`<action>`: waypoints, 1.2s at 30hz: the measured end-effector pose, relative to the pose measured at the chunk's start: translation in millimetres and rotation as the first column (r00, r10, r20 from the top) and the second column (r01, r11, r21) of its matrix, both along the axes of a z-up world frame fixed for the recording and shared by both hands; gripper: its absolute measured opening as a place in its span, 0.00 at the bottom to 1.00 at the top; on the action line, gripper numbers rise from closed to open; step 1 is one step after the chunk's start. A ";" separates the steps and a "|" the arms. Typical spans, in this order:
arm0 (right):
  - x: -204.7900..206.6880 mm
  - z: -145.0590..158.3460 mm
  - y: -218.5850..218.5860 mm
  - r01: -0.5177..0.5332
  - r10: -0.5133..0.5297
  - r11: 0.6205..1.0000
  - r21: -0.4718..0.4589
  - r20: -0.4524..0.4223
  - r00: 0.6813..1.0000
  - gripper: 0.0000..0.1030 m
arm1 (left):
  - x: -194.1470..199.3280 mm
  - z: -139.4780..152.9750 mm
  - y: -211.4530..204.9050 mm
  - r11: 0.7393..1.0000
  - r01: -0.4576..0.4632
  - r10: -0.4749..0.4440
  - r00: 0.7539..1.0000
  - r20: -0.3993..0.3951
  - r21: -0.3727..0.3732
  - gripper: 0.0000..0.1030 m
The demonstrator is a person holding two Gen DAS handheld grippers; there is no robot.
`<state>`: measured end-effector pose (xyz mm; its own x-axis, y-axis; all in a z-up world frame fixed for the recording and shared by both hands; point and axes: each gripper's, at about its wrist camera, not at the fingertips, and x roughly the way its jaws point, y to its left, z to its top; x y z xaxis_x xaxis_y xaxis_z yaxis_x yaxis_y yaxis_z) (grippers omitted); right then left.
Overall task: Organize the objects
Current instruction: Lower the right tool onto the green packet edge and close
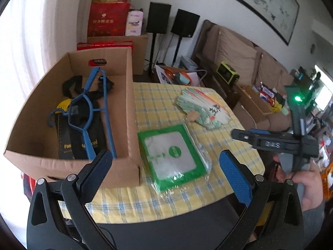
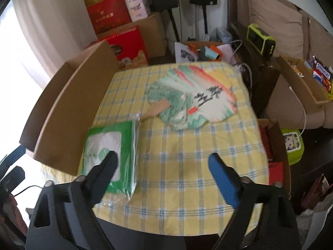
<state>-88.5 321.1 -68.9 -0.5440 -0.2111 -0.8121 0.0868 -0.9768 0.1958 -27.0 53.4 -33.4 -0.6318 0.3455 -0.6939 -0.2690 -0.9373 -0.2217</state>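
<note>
Both of your grippers, left gripper (image 1: 166,166) and right gripper (image 2: 164,166), hung released and empty above the checked tablecloth (image 2: 187,145). Green packet (image 1: 173,154) lay just beside the cardboard box (image 1: 129,95); the fan (image 2: 193,98) lay farther back.

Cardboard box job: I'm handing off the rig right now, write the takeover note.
Left gripper: open, empty, hovering at the near table edge by the cardboard box.
Right gripper: open, empty, above the tablecloth.
Done: blue hanger and some black items already lie in the box.
Left: green-framed packet lies flat beside the box; paper fan lies farther back on the cloth, its wooden handle pointing toward the packet. Both look due for the box; the packet is nearest.
</note>
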 end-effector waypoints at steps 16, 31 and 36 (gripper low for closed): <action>2.4 -54.1 -31.2 -0.068 0.081 0.991 -0.116 0.109 0.991 0.40 | 24.5 -59.0 -3.4 0.999 0.019 -0.014 0.988 0.153 -0.035 0.64; 1.3 -71.0 -45.4 -0.087 0.105 0.987 -0.132 0.137 0.985 0.12 | 2.9 -96.2 1.4 0.998 -0.005 -0.013 0.962 0.274 0.063 0.55; 8.1 -65.3 -51.4 -0.137 0.148 0.985 -0.107 0.099 0.984 0.08 | -0.1 -102.2 5.6 0.998 0.004 -0.021 0.957 0.291 0.061 0.48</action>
